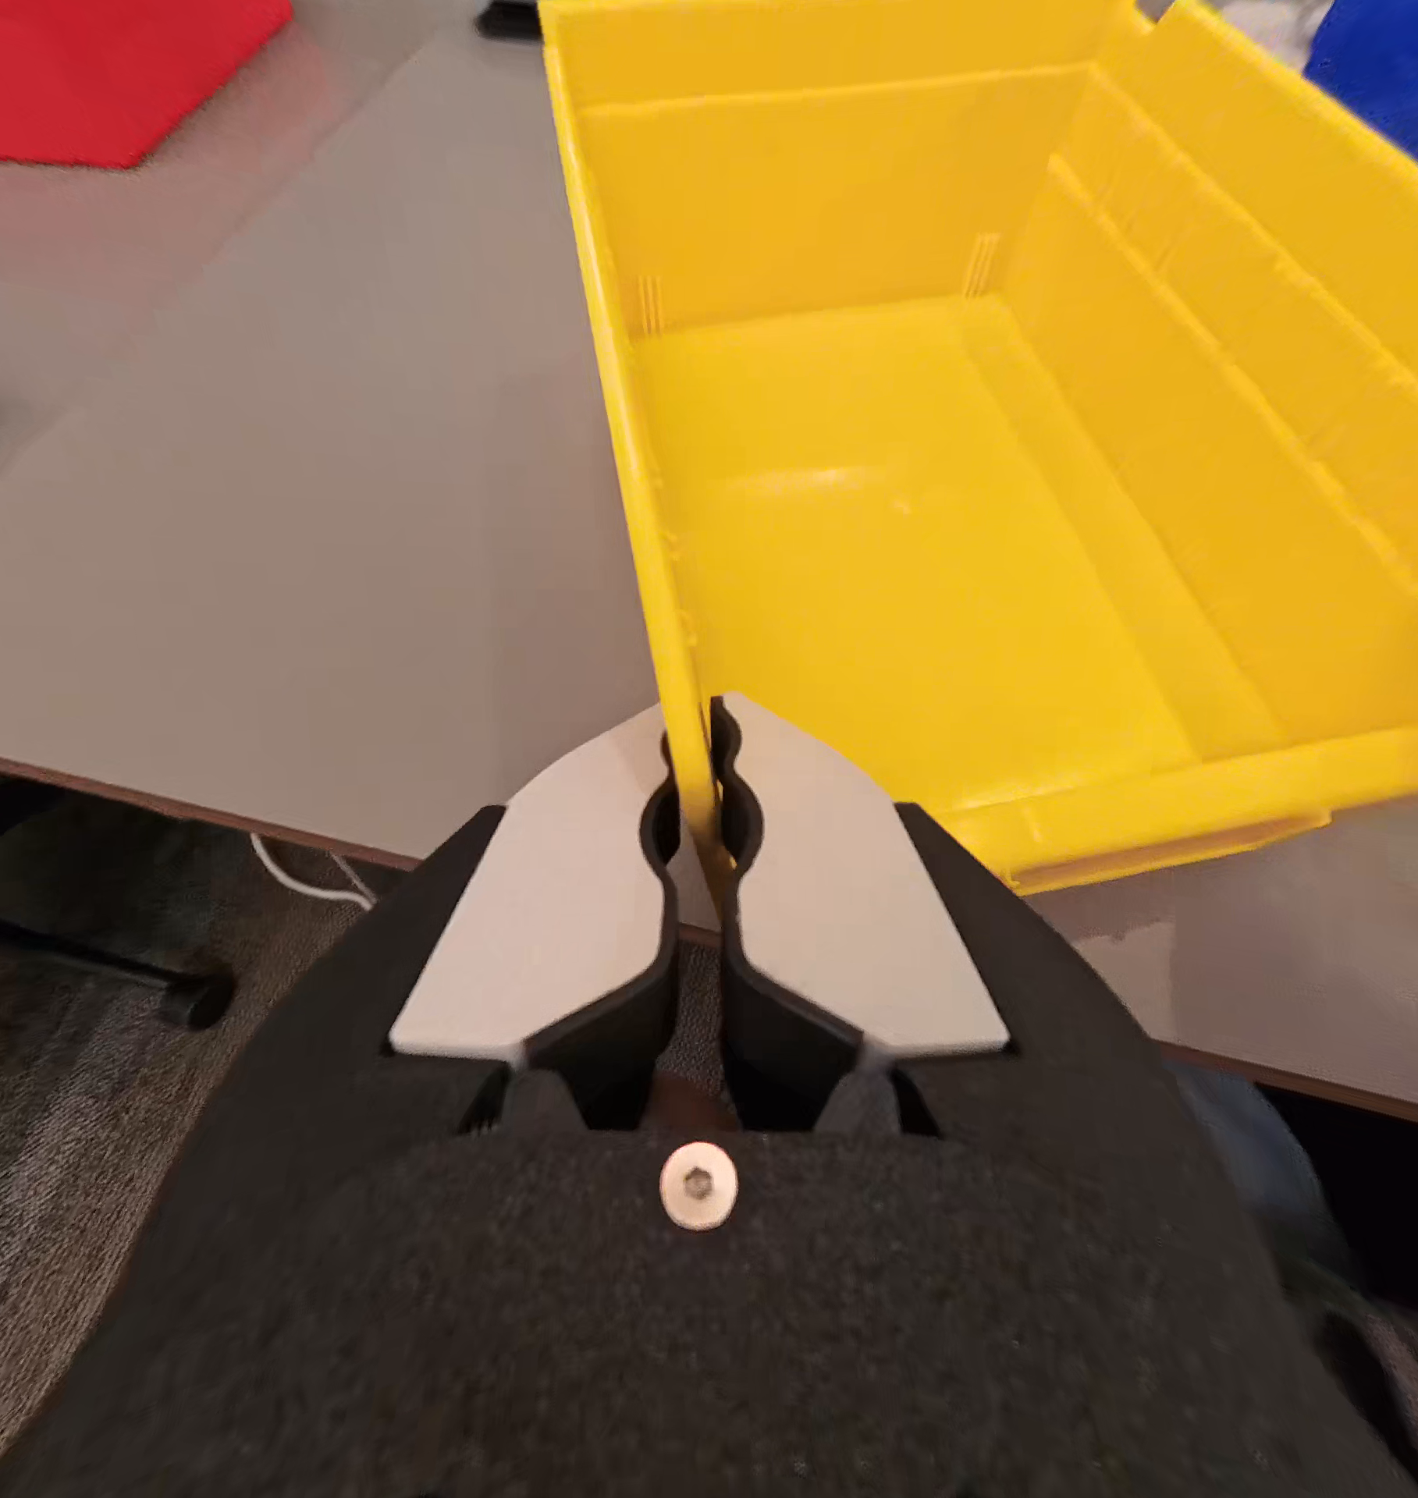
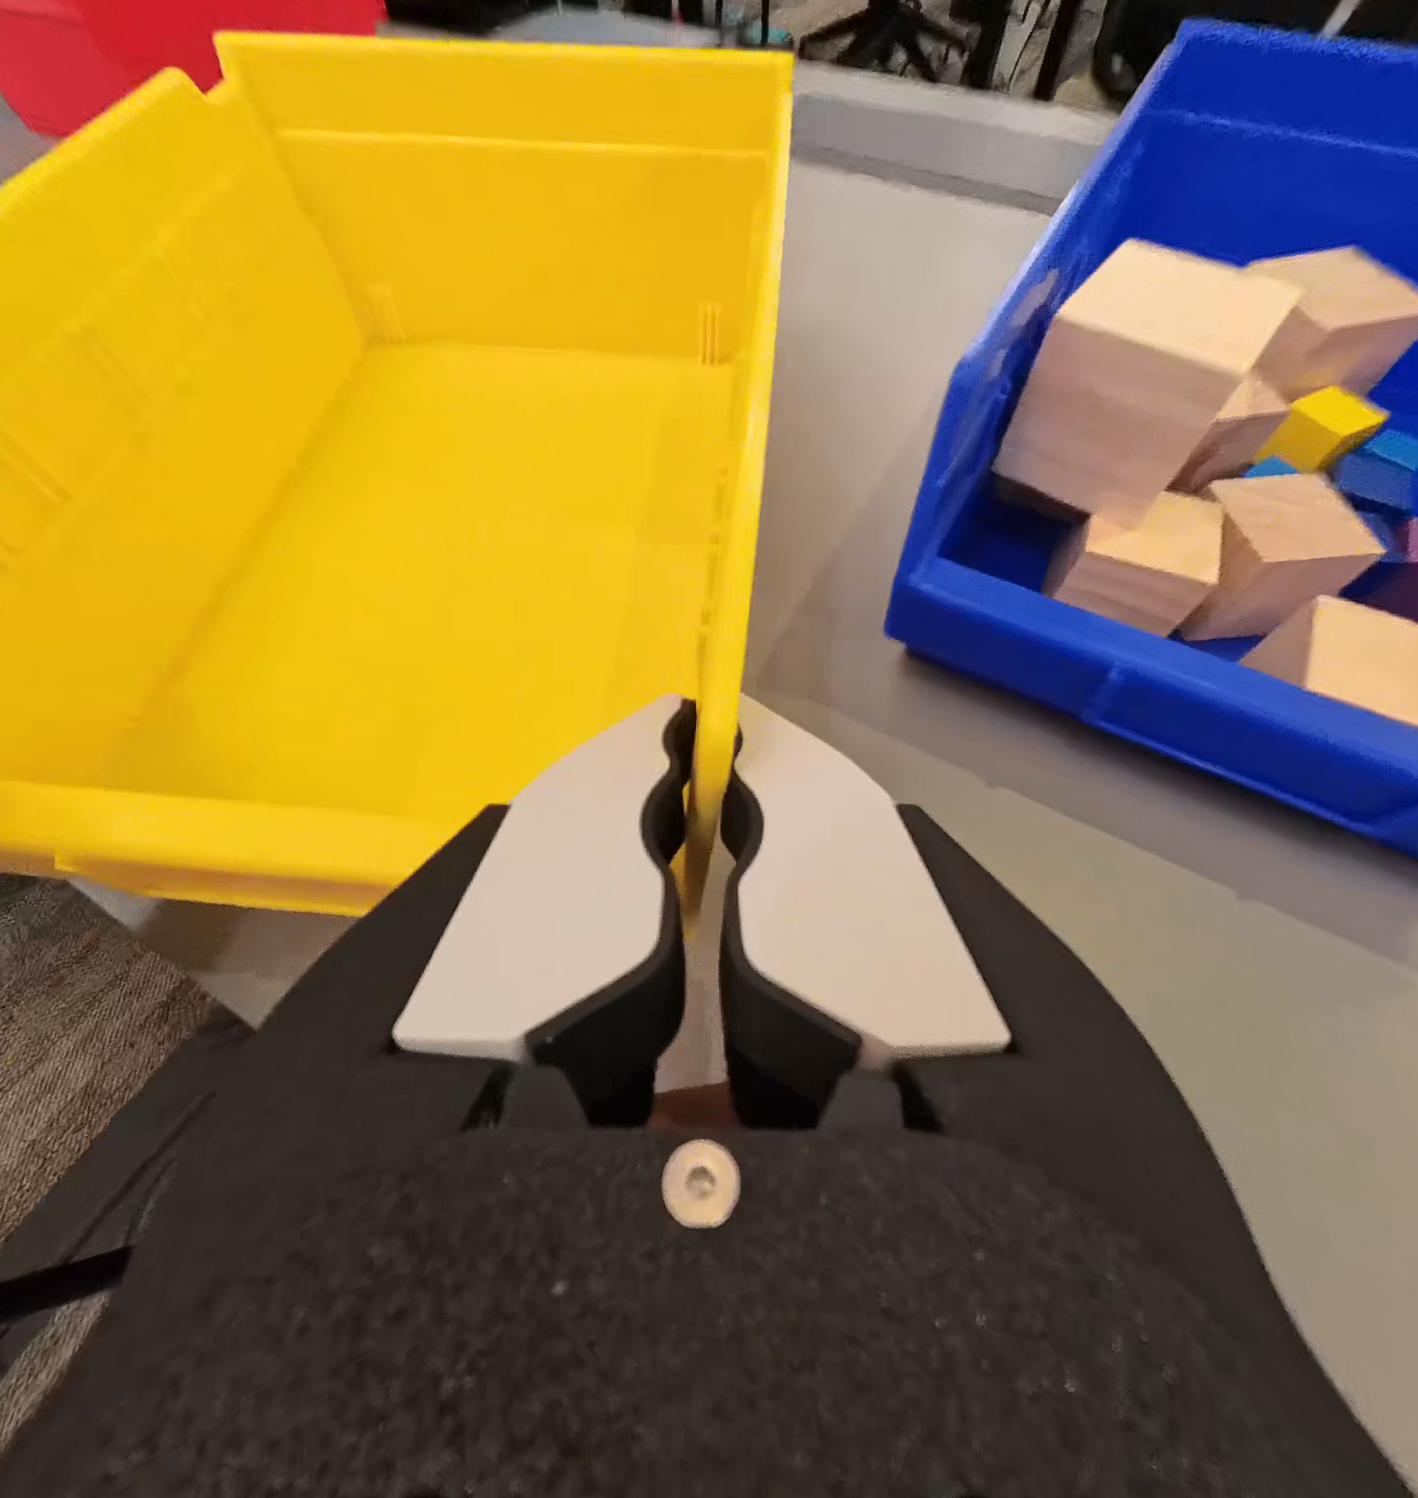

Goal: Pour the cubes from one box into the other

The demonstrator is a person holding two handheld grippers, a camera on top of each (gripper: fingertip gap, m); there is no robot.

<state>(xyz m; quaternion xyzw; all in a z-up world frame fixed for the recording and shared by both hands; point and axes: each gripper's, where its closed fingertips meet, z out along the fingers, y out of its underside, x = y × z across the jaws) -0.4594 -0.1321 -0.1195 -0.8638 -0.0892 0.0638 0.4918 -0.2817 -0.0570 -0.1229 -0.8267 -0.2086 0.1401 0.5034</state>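
An empty yellow box (image 1: pixel 932 527) fills the left wrist view; my left gripper (image 1: pixel 693 729) is shut on its left side wall near the front corner. The yellow box (image 2: pixel 405 527) also shows in the right wrist view, where my right gripper (image 2: pixel 709 729) is shut on its right side wall. Its front end looks raised off the grey table (image 1: pixel 284 486). To the right, a blue box (image 2: pixel 1094 640) holds several pale wooden cubes (image 2: pixel 1135 381) and small coloured ones: yellow (image 2: pixel 1330 425), blue and purple.
A red box (image 1: pixel 81 73) stands at the far left of the table; it also shows in the right wrist view (image 2: pixel 40 65). The table's near edge (image 1: pixel 203 802) runs just under the grippers, with carpet below. Dark clutter lies beyond the far edge.
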